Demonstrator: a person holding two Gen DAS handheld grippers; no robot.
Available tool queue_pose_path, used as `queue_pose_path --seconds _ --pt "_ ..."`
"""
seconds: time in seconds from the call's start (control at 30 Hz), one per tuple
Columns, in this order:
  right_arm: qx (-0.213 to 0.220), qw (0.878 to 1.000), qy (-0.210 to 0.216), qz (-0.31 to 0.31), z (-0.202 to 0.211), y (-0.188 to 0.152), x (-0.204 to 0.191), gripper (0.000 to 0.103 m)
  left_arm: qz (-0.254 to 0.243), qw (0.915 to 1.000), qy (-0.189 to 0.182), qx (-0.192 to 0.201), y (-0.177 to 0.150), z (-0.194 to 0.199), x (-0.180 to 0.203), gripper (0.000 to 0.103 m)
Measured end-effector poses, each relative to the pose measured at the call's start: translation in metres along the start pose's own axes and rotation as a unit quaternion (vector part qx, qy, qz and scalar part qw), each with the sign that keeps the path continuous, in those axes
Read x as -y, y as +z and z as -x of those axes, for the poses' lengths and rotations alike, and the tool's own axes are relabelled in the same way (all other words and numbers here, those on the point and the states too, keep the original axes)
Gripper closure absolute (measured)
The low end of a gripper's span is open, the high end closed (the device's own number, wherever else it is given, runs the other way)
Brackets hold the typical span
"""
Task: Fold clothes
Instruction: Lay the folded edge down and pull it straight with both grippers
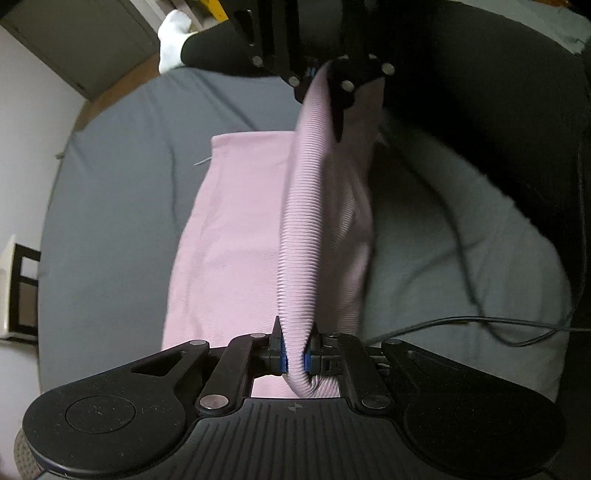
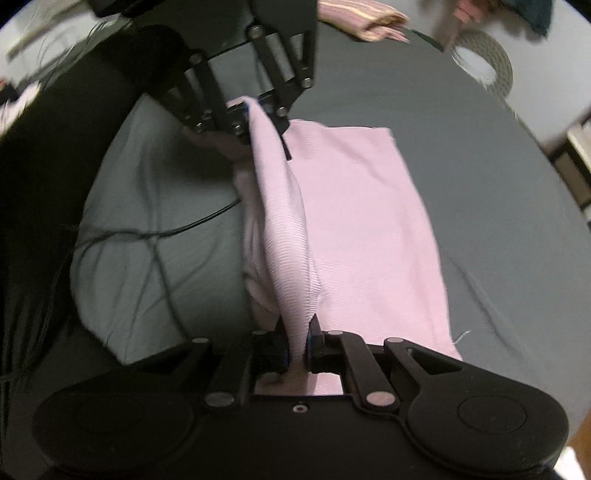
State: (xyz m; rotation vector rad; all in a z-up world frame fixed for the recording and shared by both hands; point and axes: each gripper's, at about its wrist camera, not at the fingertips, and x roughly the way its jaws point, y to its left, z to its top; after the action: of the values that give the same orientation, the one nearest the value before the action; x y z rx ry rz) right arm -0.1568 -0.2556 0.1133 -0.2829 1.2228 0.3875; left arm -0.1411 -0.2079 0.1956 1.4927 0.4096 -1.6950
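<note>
Above a grey-sheeted bed, two grippers hold one ribbed edge of a pink garment taut between them.

Left gripper [image 1: 294, 360] has its jaws clenched on the ribbed hem of the pink garment [image 1: 229, 236]; the right gripper [image 2: 297, 349] grips the same hem at its other end. Between them the hem is lifted clear, while the rest of the garment lies flat near the middle of the bed [image 1: 110, 192]. A thin black cable [image 1: 480, 321] trails over the sheet beside the garment. Folded striped fabric [image 2: 369, 18] sits at the bed's far edge. A person's dark-clothed leg and white sock [image 1: 171, 37] show at the bed's edge.
</note>
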Motion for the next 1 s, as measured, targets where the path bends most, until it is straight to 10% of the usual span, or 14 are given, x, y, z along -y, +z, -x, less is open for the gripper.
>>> queue_pose_path --seconds 0.53,1.0 --pt "0.006 0.981 0.09 -0.169 -0.051 -0.065 0.111 0.094 0.047 0.9968 -0.057 -0.033 -0.014 -0.079 -0.075 0.092" --pt "0.082 0.952 0.141 -0.259 -0.034 -0.121 0.122 0.076 0.208 0.9692 -0.131 0.007 -0.064 -0.06 -0.108 0.087"
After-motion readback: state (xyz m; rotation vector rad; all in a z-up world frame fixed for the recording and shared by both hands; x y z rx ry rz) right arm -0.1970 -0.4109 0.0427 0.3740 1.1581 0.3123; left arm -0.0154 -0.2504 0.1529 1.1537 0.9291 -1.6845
